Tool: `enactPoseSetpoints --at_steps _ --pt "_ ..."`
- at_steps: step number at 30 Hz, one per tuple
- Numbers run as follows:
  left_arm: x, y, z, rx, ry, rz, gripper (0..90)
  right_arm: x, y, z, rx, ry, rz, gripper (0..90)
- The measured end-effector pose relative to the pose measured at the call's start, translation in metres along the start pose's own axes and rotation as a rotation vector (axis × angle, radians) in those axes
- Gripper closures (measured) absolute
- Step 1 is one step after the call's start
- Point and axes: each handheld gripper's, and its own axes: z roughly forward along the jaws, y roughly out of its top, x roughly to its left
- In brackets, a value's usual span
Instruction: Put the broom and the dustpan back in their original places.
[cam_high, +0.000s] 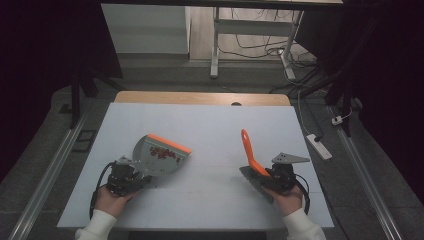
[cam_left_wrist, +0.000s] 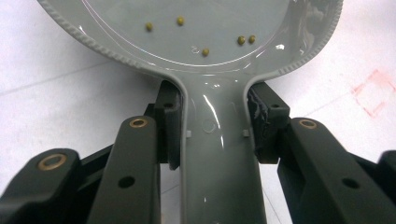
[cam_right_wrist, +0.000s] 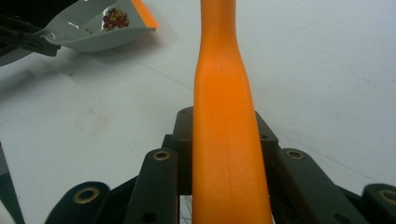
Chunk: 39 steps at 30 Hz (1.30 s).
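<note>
A: High view, from left to right: what is on the table (cam_high: 200, 125)?

B: At the left, the left gripper (cam_high: 131, 175) pinches the handle of a grey dustpan (cam_high: 160, 155) with an orange front lip. The pan lies low on the white table, its lip pointing right and away. A small heap of red beans (cam_high: 162, 153) sits inside it, near the lip.

A: And on the right?

B: Well apart from the pan, the right gripper (cam_high: 272, 175) clamps the orange handle of a brush (cam_high: 250, 152). The handle slants up and away; the dark bristle head rests near the table beside the gripper.

A: How firm are the grips?

B: In the left gripper view, both jaws press on the sides of the pan's grey neck, and a few yellowish beans (cam_left_wrist: 205, 52) lie scattered on the glossy pan floor. In the right gripper view, the jaws close on the thick orange handle, which runs straight up the middle of the frame.

A: Which step is this?

B: It looks like the end of sweeping: beans are in the pan and I see none loose on the table. Next, I judge, the pan must stay level while lifted, lip tipped slightly up, so the heap does not roll out.
</note>
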Motion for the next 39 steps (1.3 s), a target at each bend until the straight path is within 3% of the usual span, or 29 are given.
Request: enactPoseSetpoints --at_steps 14,19,28,35,39 --pt "0.005 -0.007 0.005 -0.025 0.097 -0.097 61.4 -0.001 -0.008 -0.009 0.004 0.003 0.01 70.5" --pt "0.01 -0.01 0.005 -0.034 0.109 -0.135 61.4 -0.002 -0.011 -0.014 0.006 0.012 0.012 70.5" --pt "0.016 -0.012 0.007 -0.042 0.15 -0.196 61.4 -0.009 -0.021 -0.014 0.046 0.024 0.057 70.5" --pt "0.017 -0.012 0.011 -0.033 0.157 -0.193 61.3 -0.016 -0.024 -0.004 0.107 -0.014 0.085 70.5" --pt "0.017 -0.012 0.012 -0.03 0.159 -0.2 61.3 -0.02 -0.024 -0.004 0.103 -0.027 0.094 70.5"
